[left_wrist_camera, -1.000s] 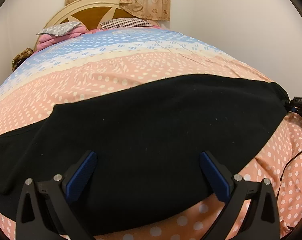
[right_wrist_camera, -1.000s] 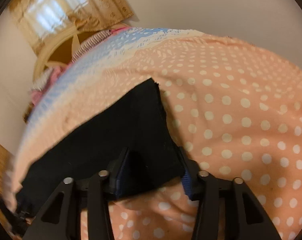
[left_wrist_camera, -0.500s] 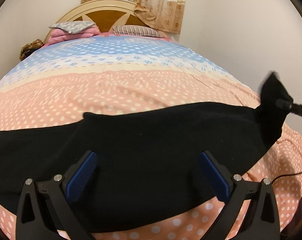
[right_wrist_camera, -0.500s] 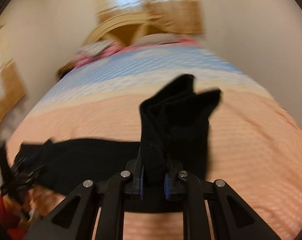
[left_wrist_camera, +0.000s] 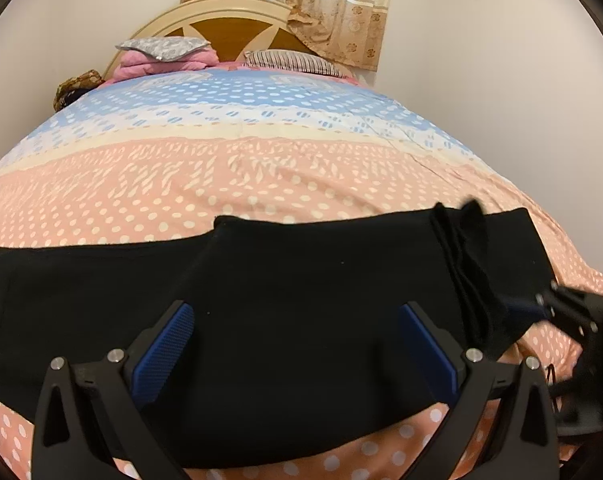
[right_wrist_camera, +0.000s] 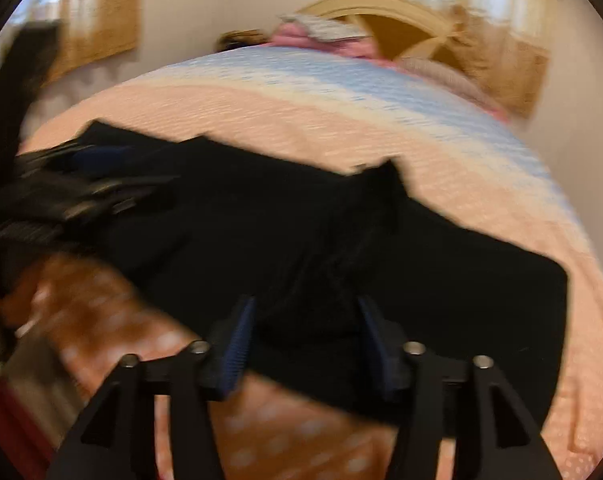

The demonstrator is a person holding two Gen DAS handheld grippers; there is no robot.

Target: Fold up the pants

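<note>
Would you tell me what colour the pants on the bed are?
The pants are plain black, clearest in the left wrist view.

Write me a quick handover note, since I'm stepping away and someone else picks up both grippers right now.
Left gripper: open, empty, hovering over the middle of the pants.
Right gripper: jaws have just been opening; the bunched pant end lies between the pads but they no longer clamp it.
Pants: black, spread across the pink dotted bedspread; the right-hand end is now laid back over the rest.
Done: first fold brought over.
Left: pull the right gripper clear, flatten the bunched end, square the edges, then probably fold again.
</note>
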